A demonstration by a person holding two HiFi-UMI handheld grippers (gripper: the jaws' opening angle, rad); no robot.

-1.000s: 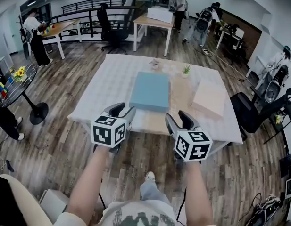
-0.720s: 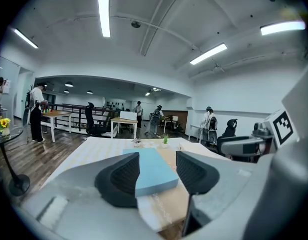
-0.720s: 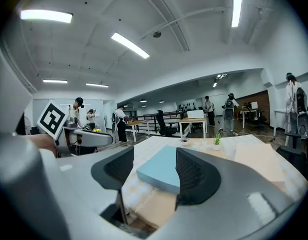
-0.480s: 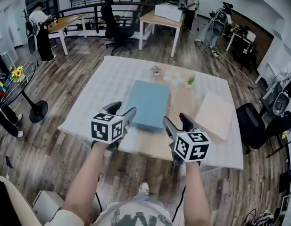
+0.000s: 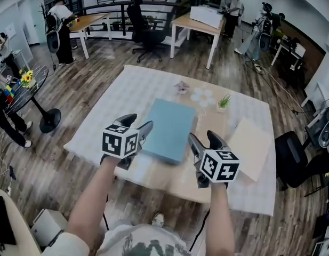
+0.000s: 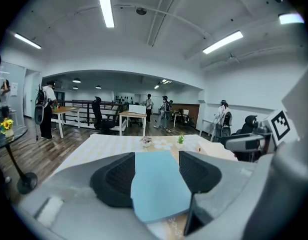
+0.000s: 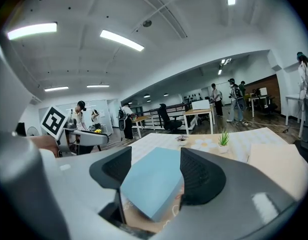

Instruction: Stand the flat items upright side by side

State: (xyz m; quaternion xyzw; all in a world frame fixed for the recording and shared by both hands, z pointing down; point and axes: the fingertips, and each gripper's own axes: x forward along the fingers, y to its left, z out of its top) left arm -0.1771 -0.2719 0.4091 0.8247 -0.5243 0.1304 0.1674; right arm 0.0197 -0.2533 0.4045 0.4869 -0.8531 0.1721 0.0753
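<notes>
A flat light-blue box (image 5: 168,128) lies on the table (image 5: 169,175), with a flat beige board (image 5: 251,147) to its right. My left gripper (image 5: 136,126) hovers at the box's near left corner and my right gripper (image 5: 204,142) at its near right corner. The jaws of both have just been opening, and nothing is gripped. In the left gripper view the blue box (image 6: 158,184) shows ahead through the open gripper (image 6: 157,156). The right gripper view shows the same box (image 7: 154,184) beyond its open gripper (image 7: 154,154), and the beige board (image 7: 273,164) at the right.
A white cloth (image 5: 113,108) covers most of the table. At its far side stand a small potted plant (image 5: 224,101), a small ornament (image 5: 181,86) and a flower-shaped mat (image 5: 202,96). A black chair (image 5: 300,161) stands to the right. Desks, chairs and people fill the room behind.
Both grippers have moved forward over the table's near edge, up to the blue box's near corners. Their jaws stand wider than before.
</notes>
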